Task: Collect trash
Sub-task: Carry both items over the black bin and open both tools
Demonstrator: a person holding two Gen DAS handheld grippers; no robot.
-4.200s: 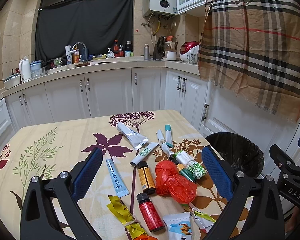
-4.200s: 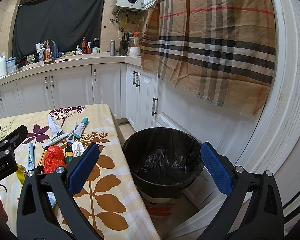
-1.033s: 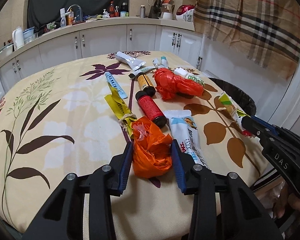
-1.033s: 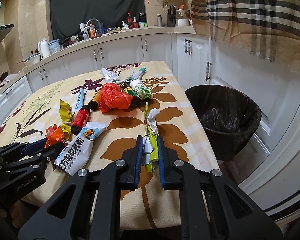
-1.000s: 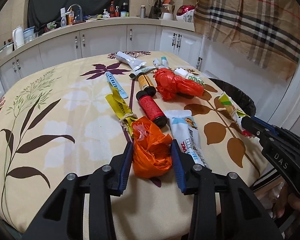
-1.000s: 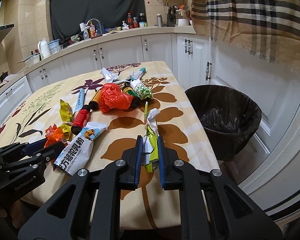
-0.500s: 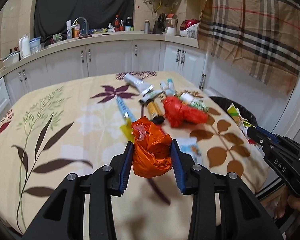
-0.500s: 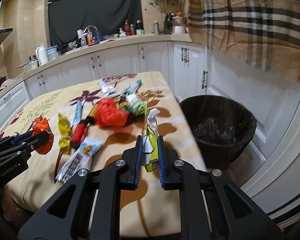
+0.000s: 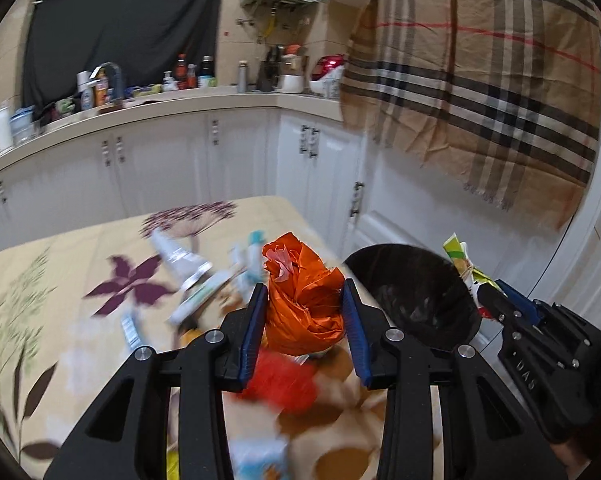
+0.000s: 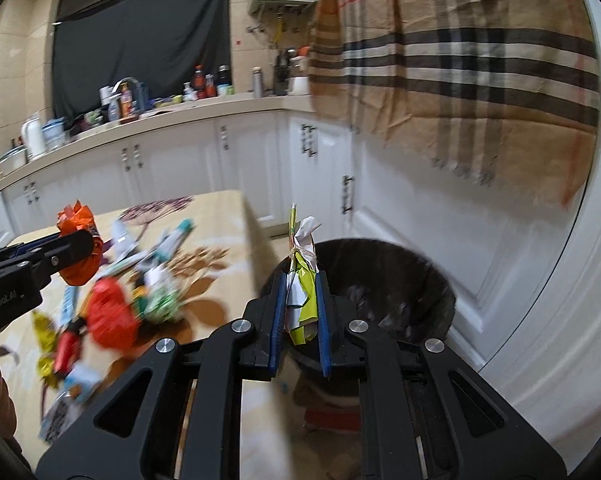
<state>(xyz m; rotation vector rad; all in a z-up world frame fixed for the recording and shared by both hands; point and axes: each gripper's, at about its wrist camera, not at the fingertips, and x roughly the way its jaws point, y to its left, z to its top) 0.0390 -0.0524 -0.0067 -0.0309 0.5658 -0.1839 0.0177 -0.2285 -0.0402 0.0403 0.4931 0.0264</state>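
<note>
The left tongs [image 9: 303, 320] are clamped on a crumpled orange bag [image 9: 304, 304], held up in the air above the surface [image 9: 80, 248], which has a cream cloth with leaf and flower prints. The right tongs [image 10: 299, 304] are clamped on a knotted bundle of yellow-green and white wrappers [image 10: 300, 280], raised just in front of a bin [image 10: 400, 280] lined with a black bag. The bin stands on the floor beside the surface's right edge, below a checked cloth [image 10: 460, 60] hanging on the white cabinets. On the surface lie blurred leftovers: a red bag [image 10: 110, 316], tubes [image 9: 184, 260], a small red bottle [image 10: 66, 346] and a yellow wrapper [image 10: 44, 332].
</note>
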